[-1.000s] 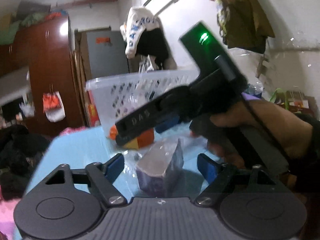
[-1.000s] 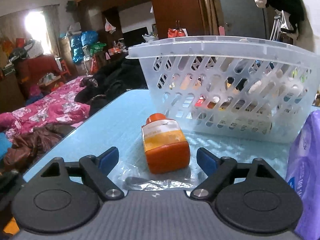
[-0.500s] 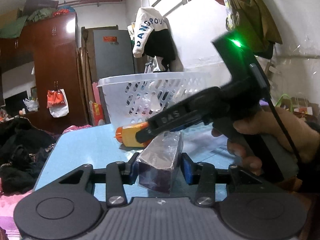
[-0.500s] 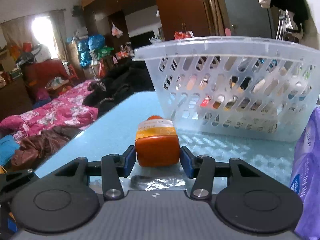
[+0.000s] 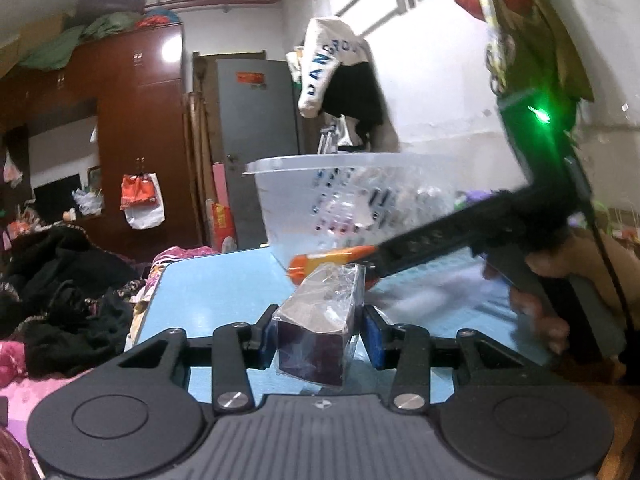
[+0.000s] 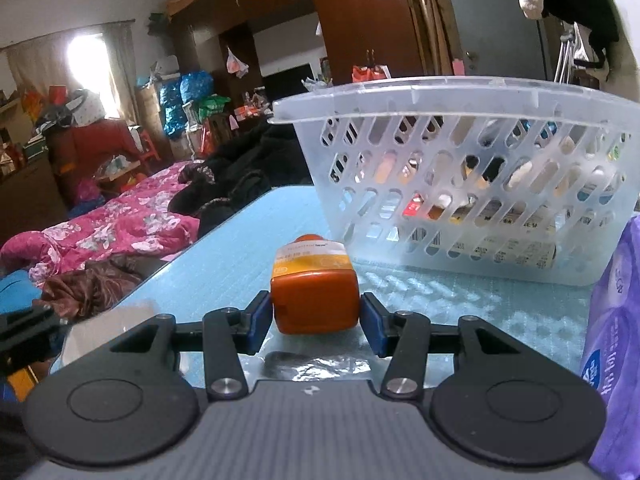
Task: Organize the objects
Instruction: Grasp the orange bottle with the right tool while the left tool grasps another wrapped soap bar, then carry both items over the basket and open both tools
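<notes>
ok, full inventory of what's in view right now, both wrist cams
purple pack: 1, purple in clear wrap, clamped between the left tongs.
orange bottle: 1, orange with yellow-white label, lying on its side, cap toward the basket, between the right tongs.
basket: 1, translucent white, slotted walls, on the table beyond the bottle; holds assorted items, too unclear to count.
table: 1, light blue.
crinkled clear wrap: 1, on the table just before the right tongs.
bedding: pink floral, left of the table, dark clothes piled on it.
wardrobe: dark red-brown, far wall.
left tongs: 1, black with blue pads.
right tongs: 1, black with blue pads.
right hand: 1, gripping the right handle.
</notes>
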Available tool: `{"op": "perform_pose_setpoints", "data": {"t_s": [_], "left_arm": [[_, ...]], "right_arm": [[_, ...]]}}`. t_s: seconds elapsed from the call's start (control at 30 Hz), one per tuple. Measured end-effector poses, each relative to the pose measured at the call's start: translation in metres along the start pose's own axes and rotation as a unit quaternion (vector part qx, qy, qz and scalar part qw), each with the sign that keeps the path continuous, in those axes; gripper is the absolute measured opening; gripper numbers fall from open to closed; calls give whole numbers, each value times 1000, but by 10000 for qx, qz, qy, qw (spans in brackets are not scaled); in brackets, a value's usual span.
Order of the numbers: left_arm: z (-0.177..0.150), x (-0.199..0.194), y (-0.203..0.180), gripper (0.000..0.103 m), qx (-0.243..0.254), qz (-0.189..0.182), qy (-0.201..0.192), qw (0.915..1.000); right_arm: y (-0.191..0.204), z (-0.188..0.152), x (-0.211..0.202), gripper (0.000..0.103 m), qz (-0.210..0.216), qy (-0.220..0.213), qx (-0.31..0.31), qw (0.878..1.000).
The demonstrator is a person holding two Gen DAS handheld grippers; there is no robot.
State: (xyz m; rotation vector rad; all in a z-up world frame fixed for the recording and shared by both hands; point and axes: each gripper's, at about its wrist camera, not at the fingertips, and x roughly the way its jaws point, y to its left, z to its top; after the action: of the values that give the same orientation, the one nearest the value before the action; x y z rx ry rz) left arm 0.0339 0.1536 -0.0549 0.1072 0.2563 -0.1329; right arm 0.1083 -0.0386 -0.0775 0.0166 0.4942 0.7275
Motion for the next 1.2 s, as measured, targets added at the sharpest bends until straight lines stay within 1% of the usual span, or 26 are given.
{"op": "perform_pose_setpoints", "data": {"t_s": [0.07, 0.17, 0.37, 0.53, 0.67, 0.83, 0.97, 1.07, 1.2], "left_arm": [[0, 0, 4, 46, -44, 79, -24, 10000], [1, 0, 8, 46, -137, 91, -91, 9998], [5, -2, 11, 46, -231, 146, -210, 9994], [16, -6, 10, 46, -311, 154, -424, 9985], [41, -5, 0, 46, -297, 110, -661, 9973], [88, 11, -14, 46, -146, 22, -816, 9966], [132, 41, -24, 46, -40, 49, -795, 9968], [160, 70, -26, 46, -58, 110, -598, 9981], [180, 99, -23, 46, -50, 267, -310, 9991]], "right_arm": [[4, -1, -4, 51, -17, -110, -156, 9998], [10, -2, -8, 51, -62, -242, -345, 9991], [12, 2, -20, 51, -48, -395, -403, 9984], [8, 9, -47, 51, 61, -631, -403, 9972], [0, 25, -83, 51, -22, -1003, -521, 9936], [-25, 59, -111, 51, -458, -1358, -570, 9880], [-45, 87, -106, 51, -776, -1410, -549, 9854], [-57, 102, -93, 51, -998, -1323, -517, 9848], [-74, 112, -77, 51, -1156, -1122, -393, 9861]]}}
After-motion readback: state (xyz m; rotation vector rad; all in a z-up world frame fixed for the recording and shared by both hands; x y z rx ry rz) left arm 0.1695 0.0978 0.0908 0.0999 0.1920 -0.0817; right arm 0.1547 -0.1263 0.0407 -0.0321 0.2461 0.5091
